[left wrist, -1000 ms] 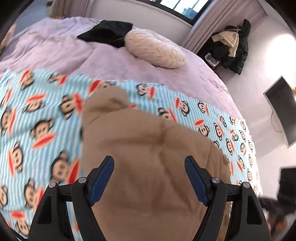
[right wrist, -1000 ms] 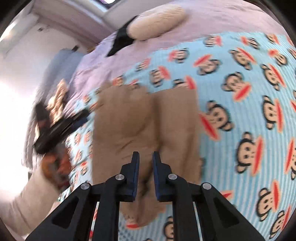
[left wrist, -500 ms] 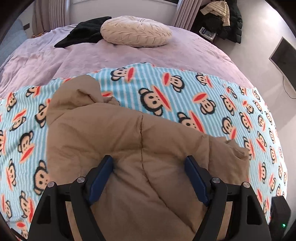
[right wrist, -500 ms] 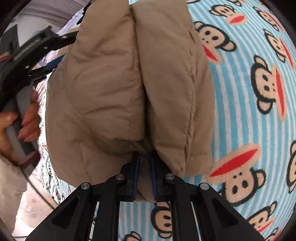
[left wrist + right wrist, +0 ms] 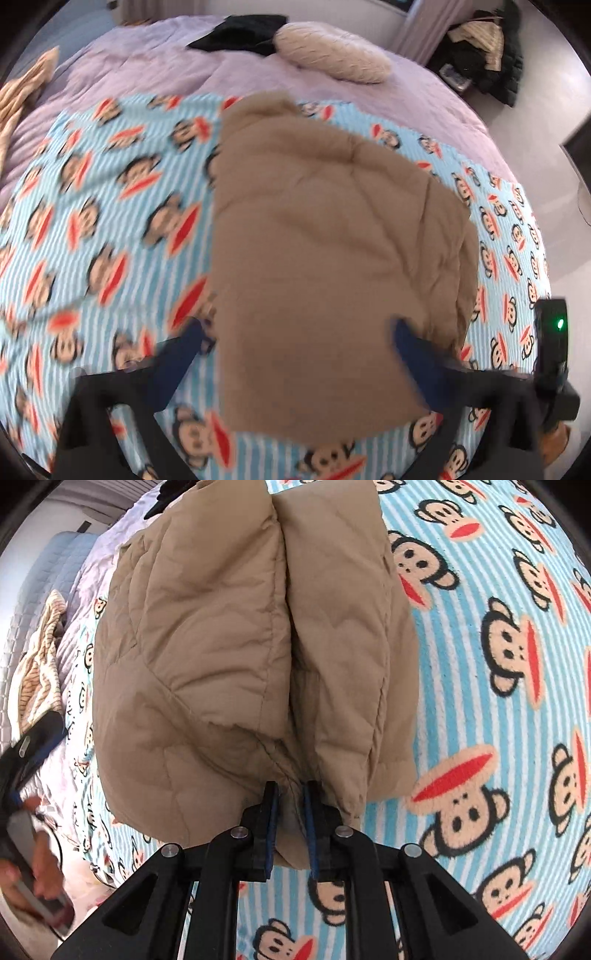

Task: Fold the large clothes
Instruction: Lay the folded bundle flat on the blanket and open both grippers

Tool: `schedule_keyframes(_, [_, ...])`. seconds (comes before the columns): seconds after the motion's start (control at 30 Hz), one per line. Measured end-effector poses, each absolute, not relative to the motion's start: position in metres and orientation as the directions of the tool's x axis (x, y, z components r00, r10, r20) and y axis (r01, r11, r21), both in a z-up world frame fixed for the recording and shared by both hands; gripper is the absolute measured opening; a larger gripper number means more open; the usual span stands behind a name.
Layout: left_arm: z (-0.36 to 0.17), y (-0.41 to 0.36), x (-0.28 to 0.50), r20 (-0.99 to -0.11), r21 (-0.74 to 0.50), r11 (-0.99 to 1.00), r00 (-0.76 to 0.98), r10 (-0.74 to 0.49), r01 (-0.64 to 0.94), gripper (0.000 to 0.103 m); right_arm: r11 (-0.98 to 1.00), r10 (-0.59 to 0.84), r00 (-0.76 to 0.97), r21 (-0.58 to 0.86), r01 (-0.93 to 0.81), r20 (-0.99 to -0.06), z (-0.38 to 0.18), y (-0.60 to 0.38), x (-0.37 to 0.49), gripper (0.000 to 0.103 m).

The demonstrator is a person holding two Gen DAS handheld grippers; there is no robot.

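The tan padded jacket point(image 5: 332, 251) lies folded on a blue striped blanket printed with monkey faces point(image 5: 92, 229), which covers the near part of a bed with a lilac cover point(image 5: 155, 70). From the left wrist view its left edge runs straight down the blanket, and its far end stops just short of the blanket's far border. Wide stretches of bare blanket lie open to the left of it, a narrower strip to the right.

The left gripper point(image 5: 295, 341) hangs above the jacket's near end, its jaws spread wide, having just been opening, and gripping nothing; its blue fingers point(image 5: 408, 345) are blurred. The right gripper point(image 5: 289, 808) stands narrow, pinching a bunched fold at the jacket's near edge point(image 5: 251, 635), where two puffed halves meet in a deep crease. To the right of that edge the blanket point(image 5: 498, 701) is clear.

Far up the bed sit a cream round cushion point(image 5: 332, 51) and a black garment point(image 5: 240, 31), well apart from the jacket. A striped beige cloth point(image 5: 38, 664) lies at the bed's left side, near a hand point(image 5: 33, 886) that grips a handle.
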State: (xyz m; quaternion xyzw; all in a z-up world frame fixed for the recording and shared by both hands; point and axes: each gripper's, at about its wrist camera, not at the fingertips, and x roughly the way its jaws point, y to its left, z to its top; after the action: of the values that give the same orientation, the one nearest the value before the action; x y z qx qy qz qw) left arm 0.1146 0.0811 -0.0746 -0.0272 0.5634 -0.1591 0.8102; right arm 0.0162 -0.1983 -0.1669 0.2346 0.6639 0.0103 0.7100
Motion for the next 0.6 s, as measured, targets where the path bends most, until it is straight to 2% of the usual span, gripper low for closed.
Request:
schedule_keyframes(0.27, [-0.067,0.101,0.081,-0.933,-0.126,0.968,0.306,-0.190,0.218,0.103,0.896,0.307,0.096,0.322,0.306,-0.947,-0.148,-0.198,0.004,0.016])
schedule_keyframes(0.33, [-0.061,0.106,0.077,-0.924,-0.119,0.973,0.336,-0.182,0.198,0.103,0.899,0.303,0.102,0.319,0.299,-0.948,-0.140,-0.197,0.002,0.016])
schedule_keyframes(0.47, [-0.049,0.114,0.071,-0.906,-0.032,0.988,0.414,-0.092,0.150,0.103,0.901,0.292,0.124,0.317,0.297,-0.948,-0.121,-0.196,-0.007,0.017])
schedule_keyframes(0.57, [-0.049,0.120,0.072,-0.913,-0.074,0.985,0.386,-0.131,0.158,0.103,0.899,0.284,0.142,0.315,0.303,-0.948,-0.111,-0.198,-0.012,0.027])
schedule_keyframes(0.6, [-0.050,0.120,0.072,-0.917,-0.074,0.984,0.377,-0.132,0.164,0.103,0.898,0.283,0.147,0.315,0.308,-0.948,-0.108,-0.198,-0.014,0.033])
